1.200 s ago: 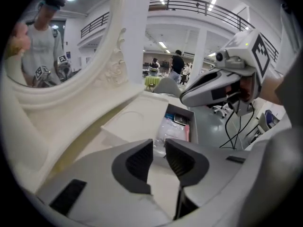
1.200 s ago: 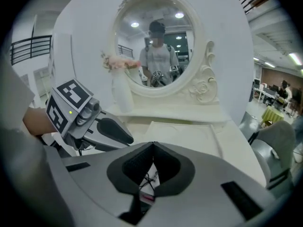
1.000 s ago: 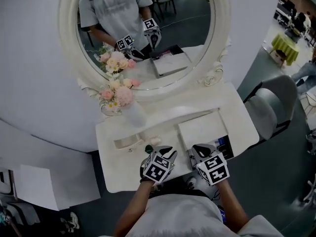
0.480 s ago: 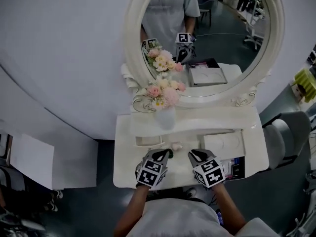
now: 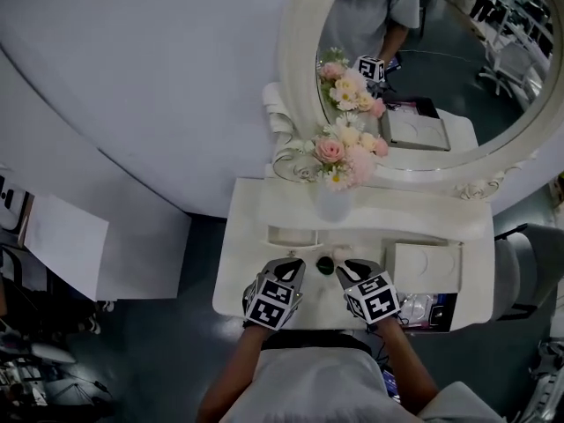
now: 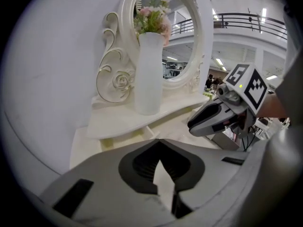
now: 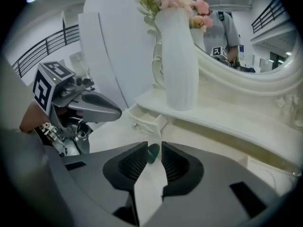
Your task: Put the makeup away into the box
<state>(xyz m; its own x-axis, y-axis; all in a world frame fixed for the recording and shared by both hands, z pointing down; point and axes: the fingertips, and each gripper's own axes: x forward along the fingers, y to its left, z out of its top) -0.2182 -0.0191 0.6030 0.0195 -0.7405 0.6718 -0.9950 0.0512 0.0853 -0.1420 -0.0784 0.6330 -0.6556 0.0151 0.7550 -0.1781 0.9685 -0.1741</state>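
Currently both claws sit low over the white bench (image 5: pixel 240 276), tips pointing toward the mirror (image 5: pixel 294 77).

Item: small dark green makeup item (image 5: pixel 324 264) lies on the bench between the two claws, just in front of the open drawer (image 5: pixel 295 236).

R claw (image 5: pixel 351 268): jaws apart w/ a narrow gap and have just been opening. In the right gripper view the green item (image 7: pixel 152 154) shows in the gap at the tips of the R claw (image 7: pixel 152 148). Pads don't look pressed on it, so not clamped.

L claw (image 5: pixel 291 264): just beside the item on its other side. In the left gripper view the L claw (image 6: pixel 160 143) has its tips together after just closing. Nothing betw. them, only bare bench seen below the tips.

White box (image 5: pixel 427 267): far R end of the bench, well apart from the item. Dark contents at its near edge are too small to id.

Vase (image 5: pixel 333 203) w/ pink flowers (image 5: pixel 348 152) stands on the raised shelf behind the drawer.

Writing: b/w square marker patterns on each claw's cube. Any print by the box is too small to read.
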